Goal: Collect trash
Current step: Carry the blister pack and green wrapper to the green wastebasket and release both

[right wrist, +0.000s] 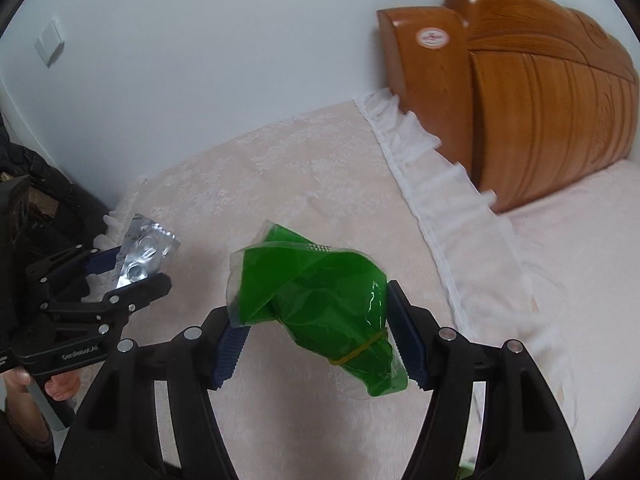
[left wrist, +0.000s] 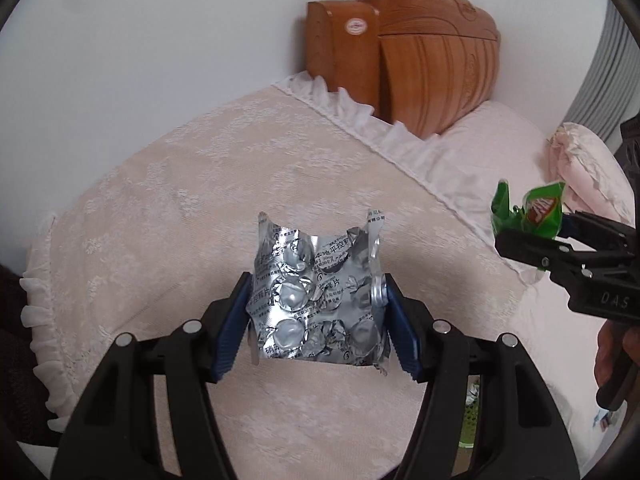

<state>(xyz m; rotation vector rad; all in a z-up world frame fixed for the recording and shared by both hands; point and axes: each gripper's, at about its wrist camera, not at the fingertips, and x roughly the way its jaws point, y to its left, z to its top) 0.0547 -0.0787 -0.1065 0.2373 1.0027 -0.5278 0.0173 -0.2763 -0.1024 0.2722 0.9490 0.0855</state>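
Observation:
My left gripper [left wrist: 316,312] is shut on a crumpled silver blister pack [left wrist: 320,292] with printed text, held above a pink lace cover [left wrist: 160,200]. The blister pack also shows in the right wrist view [right wrist: 144,252], in the left gripper [right wrist: 128,268] at the far left. My right gripper [right wrist: 316,336] is shut on a green plastic wrapper [right wrist: 320,304] with a yellow rubber band round it. In the left wrist view the same wrapper [left wrist: 528,210] sits in the right gripper [left wrist: 532,236] at the right edge. Both are held off the surface.
A carved wooden headboard [left wrist: 424,52] stands against the white wall behind. A white ruffled edge [left wrist: 384,128] borders the lace cover. A pink bed [left wrist: 500,152] and pillow [left wrist: 588,168] lie to the right. Something green [left wrist: 470,412] lies low beside the bed. A wall switch [right wrist: 50,44] is upper left.

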